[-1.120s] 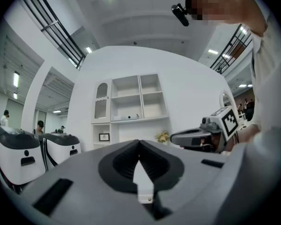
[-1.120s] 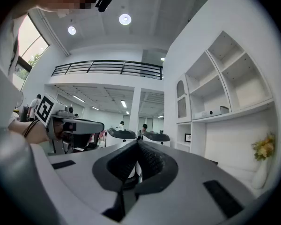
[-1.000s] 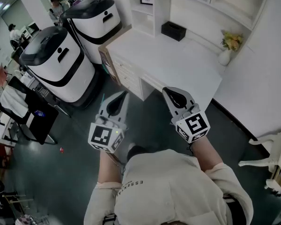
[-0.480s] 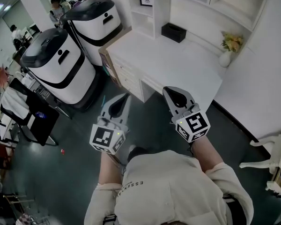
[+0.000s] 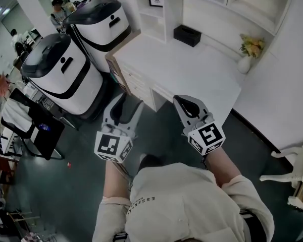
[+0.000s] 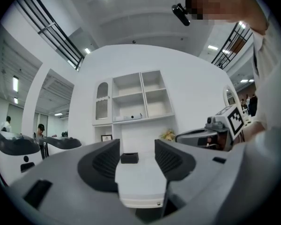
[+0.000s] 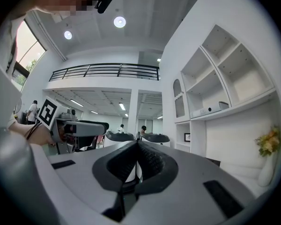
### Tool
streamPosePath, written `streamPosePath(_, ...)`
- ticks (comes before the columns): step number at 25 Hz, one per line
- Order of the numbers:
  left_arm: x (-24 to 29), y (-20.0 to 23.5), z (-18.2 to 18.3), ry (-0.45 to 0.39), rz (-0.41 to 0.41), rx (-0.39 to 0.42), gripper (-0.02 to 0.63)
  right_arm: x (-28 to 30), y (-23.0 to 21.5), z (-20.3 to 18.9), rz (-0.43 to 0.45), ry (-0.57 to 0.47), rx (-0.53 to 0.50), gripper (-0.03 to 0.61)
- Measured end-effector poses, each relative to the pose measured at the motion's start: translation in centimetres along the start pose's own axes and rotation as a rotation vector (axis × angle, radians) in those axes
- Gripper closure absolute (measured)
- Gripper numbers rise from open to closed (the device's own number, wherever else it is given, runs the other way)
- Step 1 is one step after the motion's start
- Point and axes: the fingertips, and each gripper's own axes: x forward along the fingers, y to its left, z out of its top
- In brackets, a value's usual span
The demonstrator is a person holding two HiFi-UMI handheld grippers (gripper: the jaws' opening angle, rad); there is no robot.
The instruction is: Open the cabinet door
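Cabinet door [image 5: 135, 84] sits under the left end of the white surface [image 5: 192, 69], ahead of both claws, untouched. Left claw [image 5: 126, 106] has just been opening; jaws wide, nothing between. Right claw [image 5: 186, 104] closed, empty.

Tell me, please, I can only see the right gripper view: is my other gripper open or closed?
Observer: Open. In the left gripper view the left gripper has its jaws apart. They have just been opening, and nothing is between them.
Operator: Where is the door I have to open?
Observer: The head view shows drawer fronts under the left end of the white desk, just ahead of the left gripper. I can't tell whether one of those fronts is a door.
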Motion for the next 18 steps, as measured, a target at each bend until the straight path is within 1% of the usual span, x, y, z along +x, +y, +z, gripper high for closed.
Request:
streamPosePath(5,1.8,2.7,-0.6,-0.005,0.004,-0.011,0.397,3.3,-1.4,-0.7,-0.006,0.010,0.011,0.564)
streamPosePath(9,3.6,6.2,-1.6,-0.016,-0.007,-0.007,0.397,7.2,-2.0,-1.6,-0.016,0.019,0.000,0.563)
streamPosePath(14,6.7,12.9,-2.8,-0.015,-0.046,-0.040,0.397,13.8,-3.2,-2.1,-0.073,0.030,0.002,0.563)
streamPosePath(16,8.2,16.0,-3.3,-0.007,-0.079,-0.052,0.397,17.1,-3.8,-2.1,-0.101,0.035,0.001,0.564)
streamPosePath(18,9.8,19.1,-3.6,-0.003,-0.121,-0.048,0.397,20.5,-4.4,-2.0,-0.128,0.035,0.000,0.564)
